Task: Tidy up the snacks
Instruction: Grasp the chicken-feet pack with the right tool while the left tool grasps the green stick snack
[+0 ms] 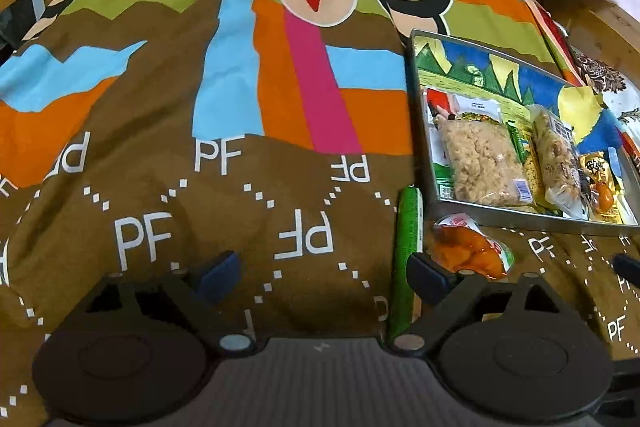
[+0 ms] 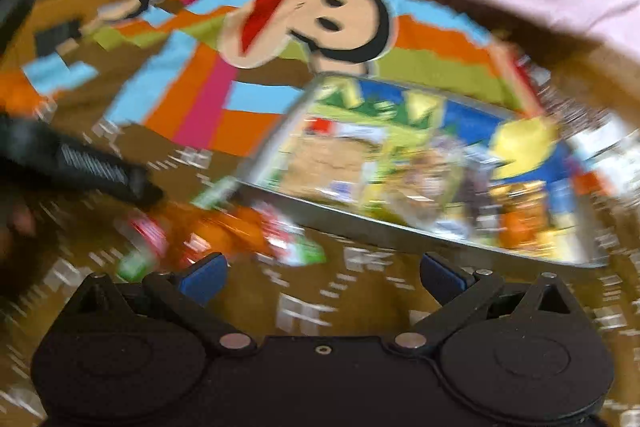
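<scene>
While both tools, left (image 1: 324,273) and right (image 2: 322,273), gape wide and empty, the orange pack (image 1: 470,251) and green stick (image 1: 408,259) lie on the cloth (image 1: 160,131) just beside the tray (image 1: 520,217).

Brown cloth (image 1: 240,195) with white letters and bright stripes; green packet (image 1: 407,251).

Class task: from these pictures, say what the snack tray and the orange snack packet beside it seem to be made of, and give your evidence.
Snack tray: probably metal, as its plain grey rim has a dull sheen, with a glossy printed cartoon base.
Orange snack packet: likely clear plastic film; bright glints and creases show, and the orange contents are visible through it.
</scene>
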### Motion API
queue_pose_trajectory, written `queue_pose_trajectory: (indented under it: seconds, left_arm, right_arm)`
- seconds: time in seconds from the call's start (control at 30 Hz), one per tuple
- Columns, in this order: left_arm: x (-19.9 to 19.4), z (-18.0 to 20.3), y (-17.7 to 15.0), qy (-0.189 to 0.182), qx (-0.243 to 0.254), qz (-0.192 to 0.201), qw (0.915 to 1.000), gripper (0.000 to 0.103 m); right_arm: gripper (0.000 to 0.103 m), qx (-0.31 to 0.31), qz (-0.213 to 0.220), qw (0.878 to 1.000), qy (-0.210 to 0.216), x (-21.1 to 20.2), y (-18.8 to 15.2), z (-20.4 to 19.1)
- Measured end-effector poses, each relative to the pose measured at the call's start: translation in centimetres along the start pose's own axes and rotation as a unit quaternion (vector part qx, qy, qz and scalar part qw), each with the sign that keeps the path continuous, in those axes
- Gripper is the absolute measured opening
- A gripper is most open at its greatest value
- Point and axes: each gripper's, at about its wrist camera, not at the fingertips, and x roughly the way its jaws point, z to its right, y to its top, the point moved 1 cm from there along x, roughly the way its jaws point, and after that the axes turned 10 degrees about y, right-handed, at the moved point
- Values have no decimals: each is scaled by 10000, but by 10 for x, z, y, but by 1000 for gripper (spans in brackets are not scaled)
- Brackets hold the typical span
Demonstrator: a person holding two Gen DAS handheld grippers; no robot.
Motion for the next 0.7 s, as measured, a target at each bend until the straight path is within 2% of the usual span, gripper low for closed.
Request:
queue_pose_trajectory:
  seconds: [0.13, 0.27, 0.33, 0.4, 0.47, 0.6, 0.7]
  left_arm:
    - [2, -9, 2, -67, -335, -7, 9994, 94]
    - [3, -21, 4, -210, -770, -7, 9968, 94]
    - [4, -20, 5, -207, -802, 11, 9966, 94]
    - [4, -17, 5, -185, -750, 35, 9970, 94]
    - [3, -14, 5, -199, -686, 73, 9974, 94]
    - [-2, -9, 5, -513, -632, 115, 9966, 94]
    - [-2, -7, 4, -684, -660, 118, 9954, 92]
  right_arm:
    - [102, 439, -181, 9980, 413, 27, 21, -8]
    - [102, 911, -533, 9938, 347, 58, 28, -9]
    - [102, 1281, -724, 9884, 385, 69, 25, -2]
    - [101, 1556, -742, 9836, 527, 71, 22, 6]
    - [98, 1429, -746, 9852, 590, 69, 20, 6]
    - [97, 1129, -860, 9882, 578, 55, 21, 14]
    - [97, 1177, -888, 9870, 633, 46, 22, 22]
